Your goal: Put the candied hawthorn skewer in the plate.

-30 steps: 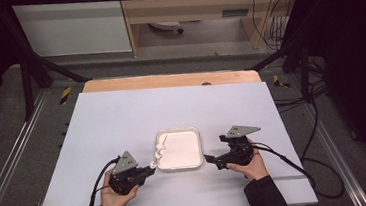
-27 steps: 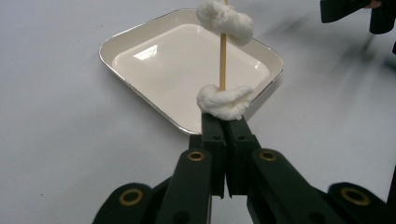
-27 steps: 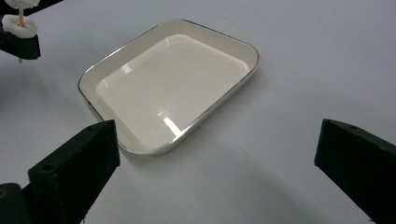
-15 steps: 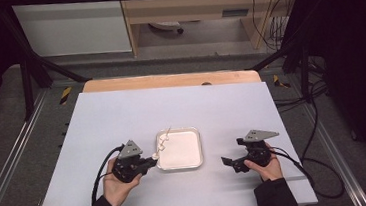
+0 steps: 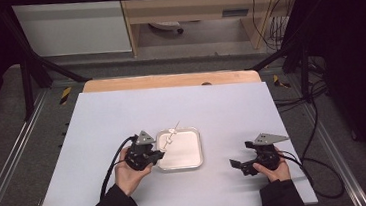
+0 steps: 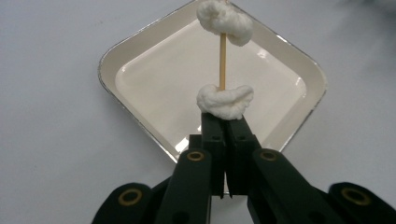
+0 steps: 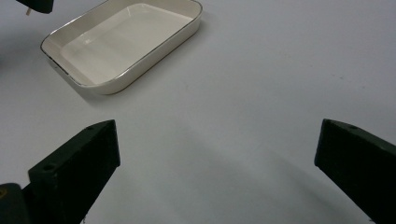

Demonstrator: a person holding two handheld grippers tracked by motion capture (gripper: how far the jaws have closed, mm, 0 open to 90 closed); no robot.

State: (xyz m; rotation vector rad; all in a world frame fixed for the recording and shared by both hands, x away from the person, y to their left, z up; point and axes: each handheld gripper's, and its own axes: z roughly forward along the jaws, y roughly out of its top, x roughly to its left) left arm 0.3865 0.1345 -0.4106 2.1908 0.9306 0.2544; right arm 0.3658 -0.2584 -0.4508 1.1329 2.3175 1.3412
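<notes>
A thin wooden skewer (image 6: pixel 222 51) carries two white fluffy lumps, one close to the jaws (image 6: pixel 225 100) and one at its far end (image 6: pixel 225 21). My left gripper (image 6: pixel 225 122) is shut on the skewer's near end and holds it slanting over the cream tray (image 6: pixel 108 70). In the high view the left gripper (image 5: pixel 161 154) sits at the tray's (image 5: pixel 199 149) left edge, with the skewer (image 5: pixel 172 134) pointing up and away. My right gripper (image 5: pixel 236 164) rests to the right of the tray, apart from it. Its jaws stand wide open (image 7: pixel 215 163) with nothing between them, facing the tray (image 7: pixel 140 77).
The white tabletop (image 5: pixel 121 113) has a wooden strip (image 5: pixel 169 80) along its far edge. Cables trail from both grippers toward the near edge. Dark floor and metal rails surround the table.
The right gripper has drawn back from the tray to the right. The left gripper has shifted toward the tray, and the skewer with its white lumps now stands out above it.
</notes>
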